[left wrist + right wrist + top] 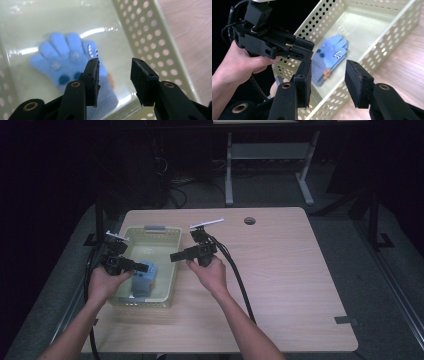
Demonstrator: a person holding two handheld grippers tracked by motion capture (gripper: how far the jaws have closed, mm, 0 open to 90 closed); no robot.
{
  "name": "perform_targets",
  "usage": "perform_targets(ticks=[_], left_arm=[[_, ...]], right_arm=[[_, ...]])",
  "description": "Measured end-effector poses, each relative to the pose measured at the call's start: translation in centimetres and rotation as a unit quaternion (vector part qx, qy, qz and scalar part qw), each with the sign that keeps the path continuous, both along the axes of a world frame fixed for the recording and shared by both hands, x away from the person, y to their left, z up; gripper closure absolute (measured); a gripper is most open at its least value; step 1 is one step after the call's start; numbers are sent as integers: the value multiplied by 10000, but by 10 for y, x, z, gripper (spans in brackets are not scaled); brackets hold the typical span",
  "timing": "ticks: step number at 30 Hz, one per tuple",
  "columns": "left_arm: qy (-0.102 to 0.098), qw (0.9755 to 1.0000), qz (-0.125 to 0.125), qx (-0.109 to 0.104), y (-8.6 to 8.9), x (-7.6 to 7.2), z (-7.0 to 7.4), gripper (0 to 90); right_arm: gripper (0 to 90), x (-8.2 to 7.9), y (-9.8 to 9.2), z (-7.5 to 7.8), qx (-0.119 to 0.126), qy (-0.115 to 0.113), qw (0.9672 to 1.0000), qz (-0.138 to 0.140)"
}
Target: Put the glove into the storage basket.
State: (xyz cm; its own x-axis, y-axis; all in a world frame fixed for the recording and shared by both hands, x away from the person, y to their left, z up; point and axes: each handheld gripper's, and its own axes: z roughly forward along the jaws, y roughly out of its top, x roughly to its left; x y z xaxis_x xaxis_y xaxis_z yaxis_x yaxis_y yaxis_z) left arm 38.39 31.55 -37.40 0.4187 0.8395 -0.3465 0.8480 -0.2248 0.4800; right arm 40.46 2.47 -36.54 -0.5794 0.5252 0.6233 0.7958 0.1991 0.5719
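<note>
Glove [72, 62], blue with a small cartoon face and dots, lies flat on the floor of the pale green perforated basket [167, 245], and everything here turns on how it sits to the jaws above it. Largest in the scene is the wooden table [280, 270], bearing the basket toward its left side. Over the basket's near left part hangs the left gripper [113, 82], its jaws partly apart with nothing between them; the glove lies just below and beyond its fingertips, cuff end toward the jaws and knitted fingers pointing away, so the glove's long axis runs roughly along the direction the jaws point. The right gripper [328, 83] is held over the basket's right rim, jaws likewise partly apart and empty, with the glove farther ahead of its fingers [357, 82] and down inside the basket, lying slantwise to them. In the right gripper view the left gripper [294, 50] sits between that camera and the basket wall. By this layout the left hand [102, 282] is the nearer one, and a straight drop onto the cuff looks like the shortest way to a grip.
</note>
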Motion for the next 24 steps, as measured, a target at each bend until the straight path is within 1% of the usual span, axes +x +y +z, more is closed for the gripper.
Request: perform_targets(ticks=[1,2,3,7,8,9,11,13,14,15,17,19,21,22,23,24], left_arm=[[-35,10000,-25,3,0,0,1,576],[-83,10000,-23,-38,-1,-1,3,568],[-88,9999,-17,-51,-2,-1,3,564],[-119,9999,-2,-120,-4,-1,4,541],[-159,9998,-22,-141,-5,-1,5,536],[-180,9997,-17,-169,-7,-1,6,536],[-203,9996,-21,-189,-8,-1,7,533],[-242,9995,-41,-193,-10,-1,8,528],[-281,9993,-41,-236,-13,-2,10,527],[-281,9993,-41,-236,-13,-2,10,524],[-291,9993,-91,-214,-19,-2,10,516],[-324,9991,-76,-269,-23,-3,10,498],[-346,9989,-111,-301,-24,-3,11,488],[-365,9987,-159,-329,-29,-4,11,483],[-365,9987,-159,-329,-29,-4,11,476],[-398,9983,-192,-375,-34,-5,12,472]], right_arm=[[559,0,-4,1,26,10,10000,-13],[553,0,-9,1,80,-8,10000,-36],[552,1,-11,1,92,-10,10000,-25],[547,1,-16,2,62,-30,10000,-27],[540,1,-20,3,67,9,10000,-54],[535,1,-23,3,55,-5,10000,-54],[527,1,-26,3,69,7,10000,-70],[510,1,-33,4,133,41,9998,-121],[508,1,-36,5,139,31,9998,-126],[508,1,-36,5,139,31,9998,-126],[502,1,-44,7,146,14,9997,-174],[497,0,-49,8,162,8,9996,-215],[490,1,-54,8,148,-10,9996,-245],[489,1,-57,8,156,-12,9996,-255],[489,1,-57,8,156,-12,9996,-255],[484,0,-64,8,159,-4,9995,-279]])
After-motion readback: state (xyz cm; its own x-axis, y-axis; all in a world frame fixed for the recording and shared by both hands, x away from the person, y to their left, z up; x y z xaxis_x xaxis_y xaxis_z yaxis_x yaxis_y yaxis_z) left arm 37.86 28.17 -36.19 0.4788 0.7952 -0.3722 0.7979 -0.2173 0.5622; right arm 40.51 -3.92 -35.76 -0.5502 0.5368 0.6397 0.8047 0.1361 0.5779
